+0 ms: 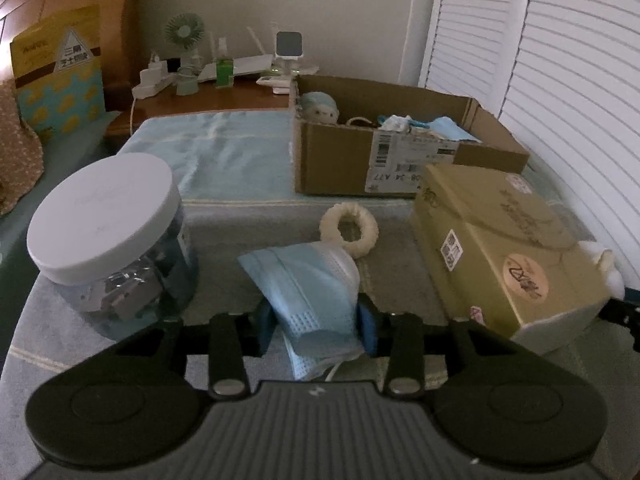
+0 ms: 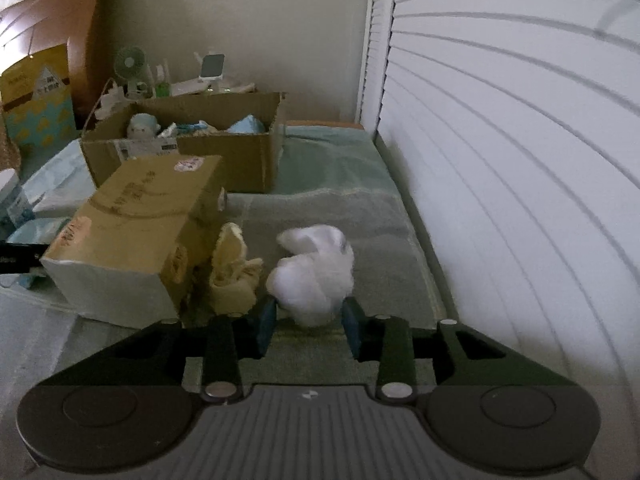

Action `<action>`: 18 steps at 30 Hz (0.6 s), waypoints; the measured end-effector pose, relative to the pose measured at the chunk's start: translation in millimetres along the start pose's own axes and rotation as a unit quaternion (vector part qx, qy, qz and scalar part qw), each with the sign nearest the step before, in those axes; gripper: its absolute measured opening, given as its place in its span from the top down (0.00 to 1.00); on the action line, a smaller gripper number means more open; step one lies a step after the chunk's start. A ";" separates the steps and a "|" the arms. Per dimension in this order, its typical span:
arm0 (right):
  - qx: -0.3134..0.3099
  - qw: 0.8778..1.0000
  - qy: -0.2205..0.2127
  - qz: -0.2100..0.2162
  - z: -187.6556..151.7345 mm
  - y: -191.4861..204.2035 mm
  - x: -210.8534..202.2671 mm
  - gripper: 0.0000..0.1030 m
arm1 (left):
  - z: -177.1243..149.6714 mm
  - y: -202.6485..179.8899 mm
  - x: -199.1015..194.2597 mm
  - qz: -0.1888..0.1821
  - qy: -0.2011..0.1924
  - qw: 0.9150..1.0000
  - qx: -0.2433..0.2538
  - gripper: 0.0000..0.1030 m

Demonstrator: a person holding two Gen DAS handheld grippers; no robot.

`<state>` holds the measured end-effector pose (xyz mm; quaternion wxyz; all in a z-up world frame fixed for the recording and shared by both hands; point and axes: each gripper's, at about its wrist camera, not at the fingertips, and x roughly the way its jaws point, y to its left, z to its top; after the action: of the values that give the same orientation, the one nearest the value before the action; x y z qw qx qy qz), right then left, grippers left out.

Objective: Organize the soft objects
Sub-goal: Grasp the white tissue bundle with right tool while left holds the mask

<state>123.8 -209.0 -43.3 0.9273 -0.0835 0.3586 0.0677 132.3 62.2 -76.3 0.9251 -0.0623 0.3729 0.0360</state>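
The left hand-held gripper (image 1: 316, 330) is clamped on a folded blue face mask (image 1: 308, 288), its blue pads pressing the cloth from both sides, the mask's loose end bunched toward the camera. The right hand-held gripper (image 2: 308, 326) has a white fluffy wad (image 2: 314, 274) between its pads; they appear to pinch its lower part, though blur leaves the contact a little uncertain. Both soft things are low over the towel-covered surface (image 2: 344, 208), so the step in hand looks like the pick-up, with both grasps made or nearly made. Just beyond the mask lies a cream fabric ring (image 1: 349, 230), and beside the wad a crumpled cream cloth (image 2: 234, 268) leans against a closed tan carton (image 2: 136, 232). Further back stands the open cardboard box (image 1: 340, 156), which already holds a small plush and other soft pieces and is probably where these go. Next, each hand would need to lift clear, pass over the tan carton and the box wall, and open only above the box's inside. A white-lidded jar (image 1: 108, 232) close on the left should be avoided.
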 end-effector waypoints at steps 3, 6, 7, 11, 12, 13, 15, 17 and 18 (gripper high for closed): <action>0.001 1.000 -0.004 -0.005 0.4 0.0 3.4 0.42 | 0.9 2.4 0.9 0.009 -0.002 1.000 -0.015 0.44; 0.008 1.000 -0.006 -0.005 2.1 -2.0 8.1 0.40 | 5.0 4.5 5.0 0.012 -0.003 0.999 -0.032 0.42; 0.011 1.000 -0.003 -0.006 2.5 -2.7 10.9 0.40 | 6.7 5.3 6.6 0.012 -0.004 0.999 -0.040 0.42; 0.015 1.000 0.000 -0.004 3.9 -2.7 17.3 0.42 | 10.4 5.4 9.9 0.011 -0.004 0.999 -0.044 0.45; 0.015 1.000 0.001 -0.003 4.1 -2.4 17.5 0.44 | 10.5 5.5 10.1 0.011 -0.003 0.999 -0.041 0.51; 0.017 1.000 0.000 -0.001 4.4 -2.7 16.7 0.48 | 10.6 5.9 10.3 0.010 -0.002 0.999 -0.040 0.54; 0.018 1.000 -0.002 -0.003 5.7 -2.9 14.3 0.48 | 11.5 8.0 9.9 0.006 0.001 0.999 -0.038 0.58; 0.014 1.000 -0.007 -0.011 7.4 -2.7 9.7 0.49 | 12.5 8.8 7.9 0.000 0.002 1.000 -0.029 0.61; 0.014 1.000 -0.008 -0.012 8.4 -3.1 7.2 0.49 | 13.0 8.4 6.3 -0.001 0.003 1.000 -0.020 0.62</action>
<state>135.1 -209.8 -41.8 0.9321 -0.0743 0.3506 0.0520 144.8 72.5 -72.1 0.9226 -0.0816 0.3746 0.0426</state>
